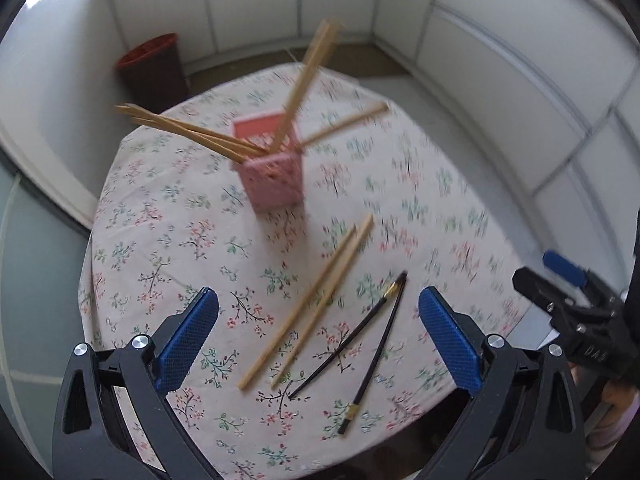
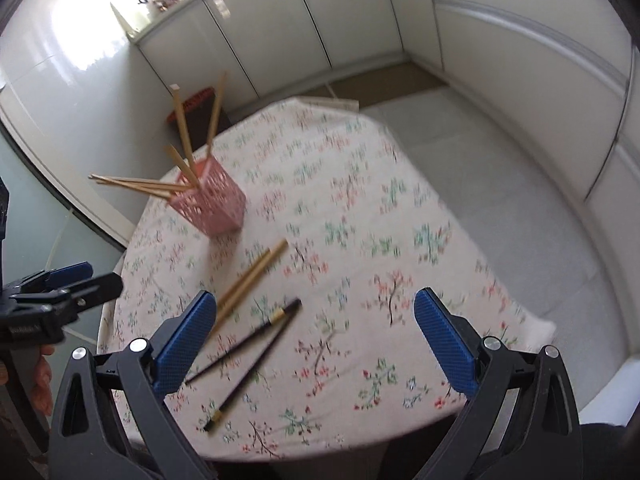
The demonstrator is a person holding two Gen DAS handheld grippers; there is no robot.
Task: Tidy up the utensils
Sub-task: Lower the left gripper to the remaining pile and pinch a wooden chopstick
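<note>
A pink perforated holder (image 1: 274, 178) stands on the floral tablecloth (image 1: 168, 216) with several wooden chopsticks (image 1: 308, 76) sticking out of it. It also shows in the right wrist view (image 2: 214, 204). A pair of wooden chopsticks (image 1: 312, 304) and a pair of black chopsticks (image 1: 372, 340) lie flat on the cloth near me; both pairs show in the right wrist view, the wooden ones (image 2: 248, 280) and the black ones (image 2: 252, 356). My left gripper (image 1: 318, 332) is open and empty above them. My right gripper (image 2: 316, 336) is open and empty, also seen at the right edge (image 1: 560, 280).
A dark bin with a red rim (image 1: 154, 68) stands on the floor beyond the table. White cabinet fronts (image 2: 304, 20) surround the room. The table's near edge (image 2: 320, 454) lies just below the grippers. The left gripper shows at the left edge of the right wrist view (image 2: 68, 286).
</note>
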